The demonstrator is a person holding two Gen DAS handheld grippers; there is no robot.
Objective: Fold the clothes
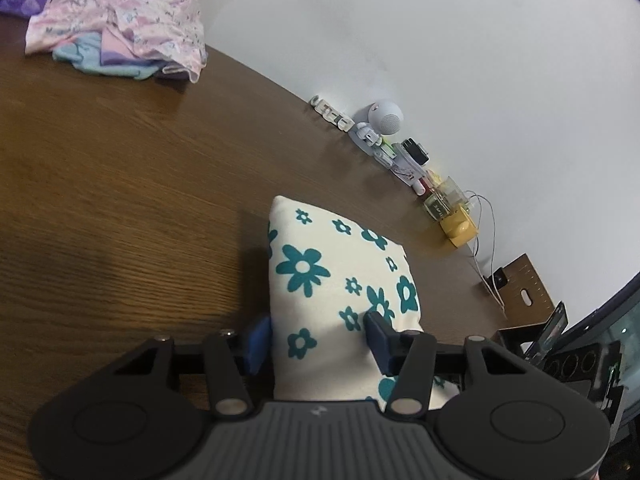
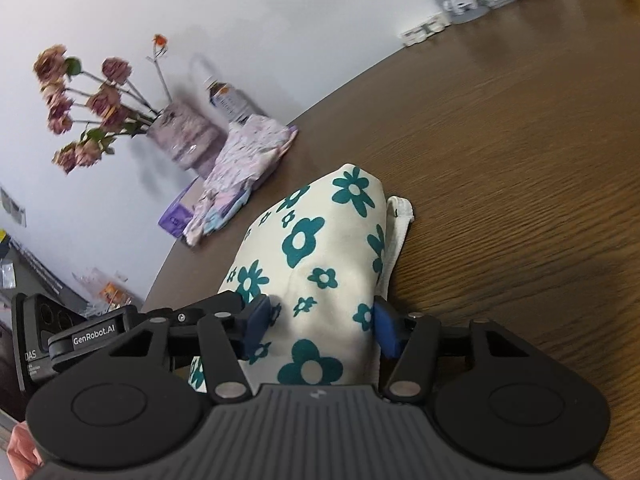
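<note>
Both grippers apparently clamping floral garment [image 1: 340,280], lower part hidden

Both wrist views close, angled down, sharing the floral garment [image 1: 340,292]
</note>
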